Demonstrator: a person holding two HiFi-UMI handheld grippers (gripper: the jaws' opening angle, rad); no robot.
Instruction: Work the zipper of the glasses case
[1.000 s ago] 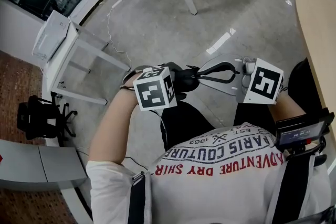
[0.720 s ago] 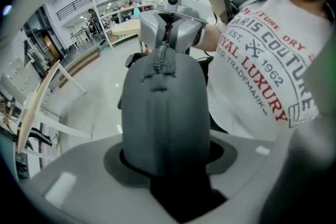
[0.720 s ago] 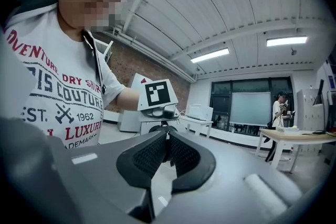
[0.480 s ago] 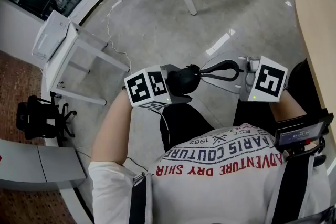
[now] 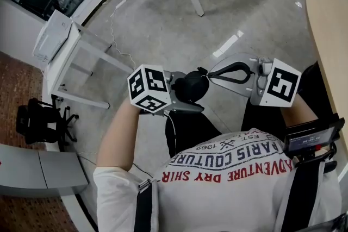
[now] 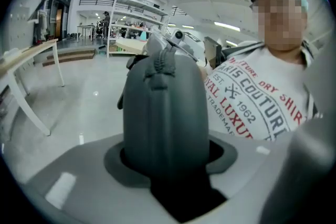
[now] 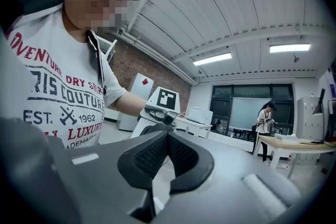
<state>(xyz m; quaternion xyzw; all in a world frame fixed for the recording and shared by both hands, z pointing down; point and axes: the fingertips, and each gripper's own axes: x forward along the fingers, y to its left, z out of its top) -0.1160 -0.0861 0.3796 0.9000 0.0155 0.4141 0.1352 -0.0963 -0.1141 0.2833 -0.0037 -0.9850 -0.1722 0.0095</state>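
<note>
Left tongs (image 6: 167, 165) clamp the butt of the dark grey glasses case (image 6: 165, 107), zipper ridge facing my camera. The case hangs in mid-air over my lap, on no bench.

Change: the right tongs (image 7: 168, 136), a moment ago partly open, have snapped shut, tips meeting at the case's zipper end. The left has rolled, its marker cube showing different faces. My reading: the pinch on the pull is made or attempted, with the slide to follow. The pull itself is too small to make out between the tips.

Writing: my shirt (image 5: 234, 160) reads "PARIS COUTURE", "ADVENTURE DRY SHIR…", "EST. 1962", "LUXUR…". No brand is visible on the case.
</note>
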